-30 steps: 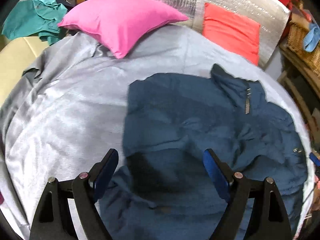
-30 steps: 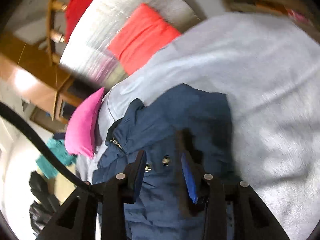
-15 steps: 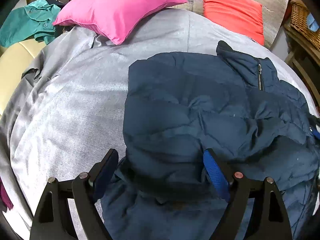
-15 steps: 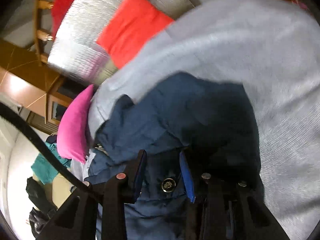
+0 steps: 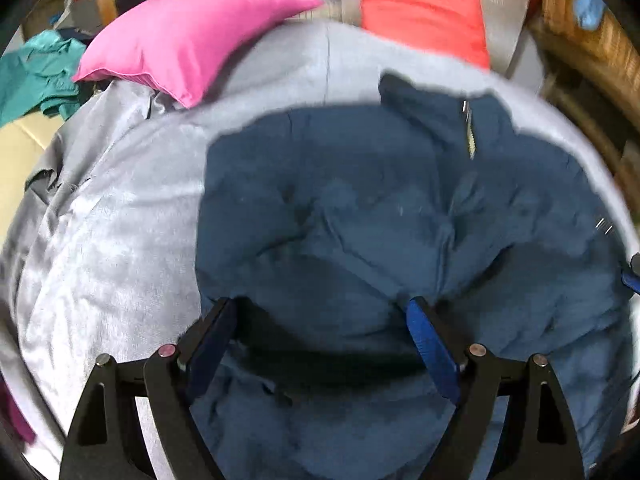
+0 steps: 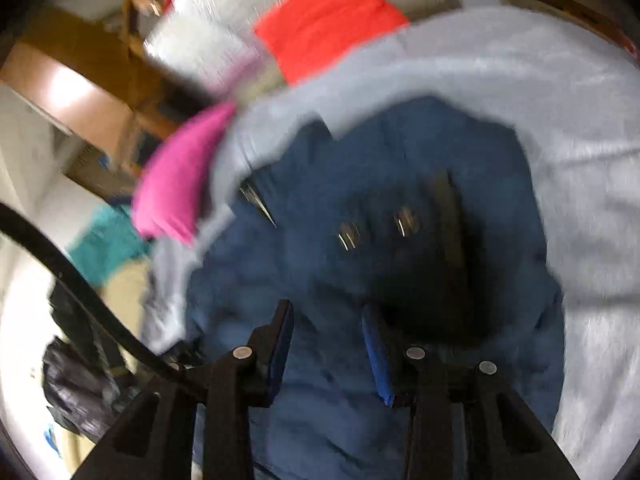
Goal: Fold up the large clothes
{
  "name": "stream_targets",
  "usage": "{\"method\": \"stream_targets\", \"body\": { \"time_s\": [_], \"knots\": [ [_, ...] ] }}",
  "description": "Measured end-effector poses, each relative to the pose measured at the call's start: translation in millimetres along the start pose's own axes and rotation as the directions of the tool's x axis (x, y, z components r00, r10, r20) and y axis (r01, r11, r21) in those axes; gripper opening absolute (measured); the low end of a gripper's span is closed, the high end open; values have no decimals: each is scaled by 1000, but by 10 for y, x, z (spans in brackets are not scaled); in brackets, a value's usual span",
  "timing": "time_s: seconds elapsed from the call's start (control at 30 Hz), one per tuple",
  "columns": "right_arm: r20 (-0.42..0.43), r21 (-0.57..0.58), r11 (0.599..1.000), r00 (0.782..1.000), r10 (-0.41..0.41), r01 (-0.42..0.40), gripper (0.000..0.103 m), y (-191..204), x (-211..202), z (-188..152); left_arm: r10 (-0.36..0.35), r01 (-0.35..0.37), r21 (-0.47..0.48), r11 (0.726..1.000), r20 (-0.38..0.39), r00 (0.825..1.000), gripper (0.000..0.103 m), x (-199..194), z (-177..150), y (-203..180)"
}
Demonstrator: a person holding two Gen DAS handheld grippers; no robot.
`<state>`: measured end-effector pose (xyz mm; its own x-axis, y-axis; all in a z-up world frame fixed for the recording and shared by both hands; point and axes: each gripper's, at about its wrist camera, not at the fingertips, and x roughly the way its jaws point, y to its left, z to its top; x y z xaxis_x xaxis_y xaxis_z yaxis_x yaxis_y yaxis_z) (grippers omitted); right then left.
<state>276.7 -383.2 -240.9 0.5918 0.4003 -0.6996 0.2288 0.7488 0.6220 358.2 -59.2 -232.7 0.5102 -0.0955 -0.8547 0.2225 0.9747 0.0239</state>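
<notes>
A dark blue padded jacket (image 5: pixel 360 208) lies spread on a grey bed sheet (image 5: pixel 112 232), collar and zip toward the pillows. My left gripper (image 5: pixel 318 306) stands wide at the jacket's near edge. A thick puffy fold bulges between its blue pads, which press into it, and a dark shadow lies under the raised fold. In the blurred right wrist view the jacket (image 6: pixel 360 184) fills the middle, with two metal snaps showing. My right gripper (image 6: pixel 326 312) is narrow, shut on jacket fabric at the near edge.
A pink pillow (image 5: pixel 188 40) and a red pillow (image 5: pixel 420 16) lie at the far side against a silver quilted backing. A teal garment (image 5: pixel 32 76) lies far left. A wicker basket (image 5: pixel 592 40) stands at the far right. Bare grey sheet (image 6: pixel 540 80) surrounds the jacket.
Both grippers have moved with the jacket. The right wrist view has swung, and the snaps now sit farther from its fingers. In the left view the jacket looks flatter and wider.
</notes>
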Motion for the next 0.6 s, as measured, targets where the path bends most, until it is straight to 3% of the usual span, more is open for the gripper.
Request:
{"method": "stream_targets", "body": {
  "time_s": [0.07, 0.2, 0.3, 0.43, 0.53, 0.6],
  "knots": [
    [-75, 20, 999, 996, -41, 43, 38, -62, 183, -73, 5, -6, 16, 1000, 7, 1000, 87, -24, -12, -22],
    [-62, 54, 998, 998, -28, 31, 38, -49, 62, -127, -30, 30, -3, 1000, 16, 999, 87, -113, -22, 42],
    [-26, 66, 998, 999, 25, -23, 39, -11, -24, -157, -55, 56, -14, 998, 56, 997, 87, -223, -20, 91],
    [17, -11, 993, 993, 120, -120, 39, 225, -37, -170, -140, 141, -1, 990, 128, 982, 87, -415, -21, 11],
    [-44, -26, 990, 990, 137, -138, 39, 384, 194, -207, -150, 147, 45, 988, 82, 985, 87, -298, -49, -167],
    [-113, -24, 998, 992, 59, -62, 39, 374, 454, -229, -107, 105, 76, 992, 22, 994, 88, -132, -87, -258]
  ]
}}
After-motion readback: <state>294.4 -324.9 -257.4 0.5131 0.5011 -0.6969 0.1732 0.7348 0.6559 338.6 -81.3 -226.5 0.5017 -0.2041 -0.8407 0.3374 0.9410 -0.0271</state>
